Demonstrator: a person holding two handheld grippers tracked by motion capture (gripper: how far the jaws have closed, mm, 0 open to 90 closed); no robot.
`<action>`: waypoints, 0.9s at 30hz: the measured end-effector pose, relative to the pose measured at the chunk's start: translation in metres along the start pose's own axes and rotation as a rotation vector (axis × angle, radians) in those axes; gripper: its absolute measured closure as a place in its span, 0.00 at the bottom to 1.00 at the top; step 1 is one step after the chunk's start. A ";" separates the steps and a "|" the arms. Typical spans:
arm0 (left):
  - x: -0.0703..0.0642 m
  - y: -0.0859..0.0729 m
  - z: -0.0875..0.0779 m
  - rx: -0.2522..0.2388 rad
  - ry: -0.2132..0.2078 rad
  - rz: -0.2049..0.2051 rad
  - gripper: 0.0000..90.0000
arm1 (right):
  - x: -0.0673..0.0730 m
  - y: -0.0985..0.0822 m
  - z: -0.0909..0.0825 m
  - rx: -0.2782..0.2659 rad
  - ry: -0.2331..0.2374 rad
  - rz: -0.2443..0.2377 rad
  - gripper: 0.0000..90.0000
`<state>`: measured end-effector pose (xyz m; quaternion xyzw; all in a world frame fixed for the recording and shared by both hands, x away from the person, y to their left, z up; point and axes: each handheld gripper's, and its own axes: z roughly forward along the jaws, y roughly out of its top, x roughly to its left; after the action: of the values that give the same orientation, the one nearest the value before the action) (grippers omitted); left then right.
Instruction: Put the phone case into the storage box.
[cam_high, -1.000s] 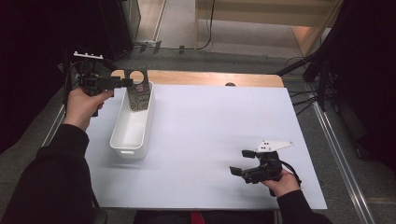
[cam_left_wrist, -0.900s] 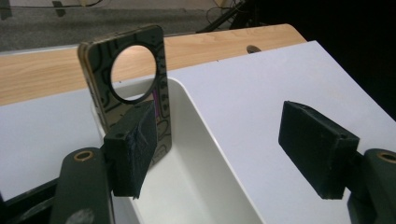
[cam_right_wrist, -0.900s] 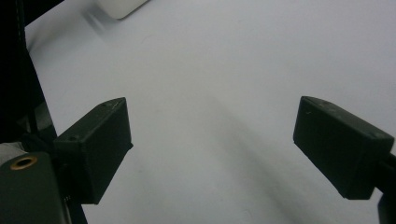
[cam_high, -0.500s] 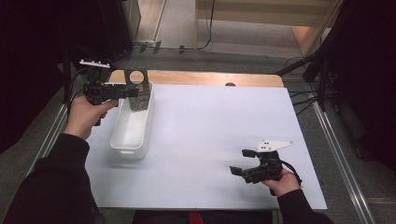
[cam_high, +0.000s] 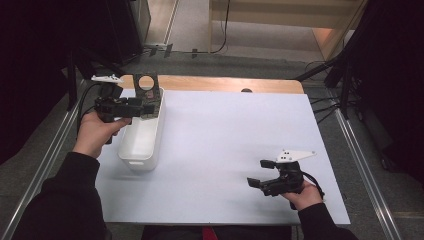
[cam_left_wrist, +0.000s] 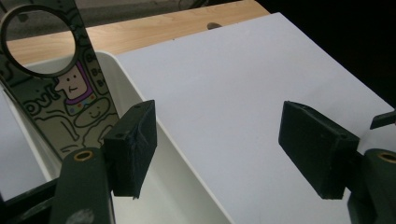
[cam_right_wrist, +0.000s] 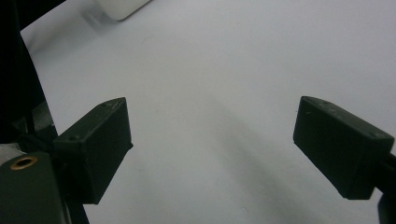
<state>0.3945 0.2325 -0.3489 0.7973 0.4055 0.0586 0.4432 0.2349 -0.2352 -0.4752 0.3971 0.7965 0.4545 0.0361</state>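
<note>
Black left gripper (cam_left_wrist: 217, 149) spread wide beside the door hanger (cam_left_wrist: 56, 88); right gripper (cam_right_wrist: 212, 149) likewise, empty.

hand-held gripper (cam_right_wrist: 212, 144): rt one, jaws standing wide apart, nothing btwn them
worktop (cam_right_wrist: 224, 79): white, lying bare under & beyond jaws
white tub (cam_right_wrist: 122, 6): corner showing at top edge, well apart from jaws
left edge: dark shape, can't tell what

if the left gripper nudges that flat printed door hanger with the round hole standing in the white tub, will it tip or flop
The flat printed door hanger with the round hole looks like thin card, so probably light and slightly bendy. It stands tilted against the white plastic tub, so a nudge from the open left gripper would likely slide or topple it rather than fold it.
</note>
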 end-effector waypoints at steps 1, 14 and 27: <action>-0.001 -0.001 0.000 -0.003 -0.006 0.004 0.31 | 0.000 0.000 0.000 0.000 0.000 -0.002 0.12; -0.016 -0.020 -0.001 -0.011 -0.038 0.048 0.31 | 0.001 -0.001 0.000 0.009 0.002 0.001 0.12; -0.029 -0.036 0.004 -0.016 -0.079 0.071 0.31 | 0.000 -0.003 -0.002 0.014 0.002 -0.004 0.12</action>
<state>0.3557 0.2190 -0.3705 0.8094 0.3584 0.0459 0.4629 0.2320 -0.2374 -0.4761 0.3952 0.8005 0.4495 0.0333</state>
